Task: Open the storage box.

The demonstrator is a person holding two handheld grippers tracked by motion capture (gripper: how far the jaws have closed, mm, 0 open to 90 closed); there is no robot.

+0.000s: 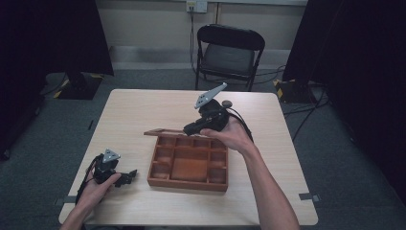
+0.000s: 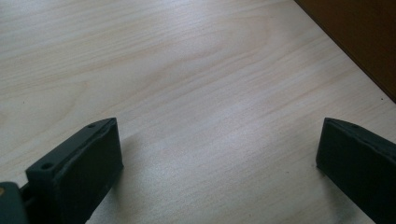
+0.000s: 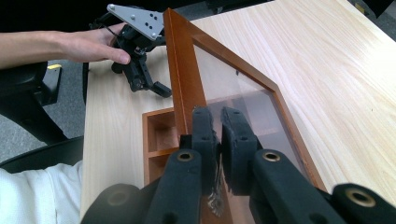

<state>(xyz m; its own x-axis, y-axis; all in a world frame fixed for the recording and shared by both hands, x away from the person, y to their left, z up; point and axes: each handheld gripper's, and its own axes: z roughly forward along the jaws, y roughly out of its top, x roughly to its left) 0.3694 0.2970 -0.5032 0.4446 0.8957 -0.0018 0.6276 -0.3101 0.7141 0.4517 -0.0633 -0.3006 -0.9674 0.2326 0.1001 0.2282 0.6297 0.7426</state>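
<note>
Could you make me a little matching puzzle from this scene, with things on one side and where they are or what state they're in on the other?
Things:
1. left tongs
2. right tongs
3. wooden box
4. folding chair

States:
A. open, showing compartments
B. beyond the table's far edge
C. shut on the glass lid
D. open, over bare table

Pairs: 1-D, 2-C, 3-A, 4-B.

Past my light wood table (image 1: 143,110) I see a black folding chair (image 1: 229,52) against the wall, a wall socket (image 1: 196,5) with a cable hanging down, more cables (image 1: 306,110) on grey carpet, dark curtains (image 1: 52,33) both sides.
</note>
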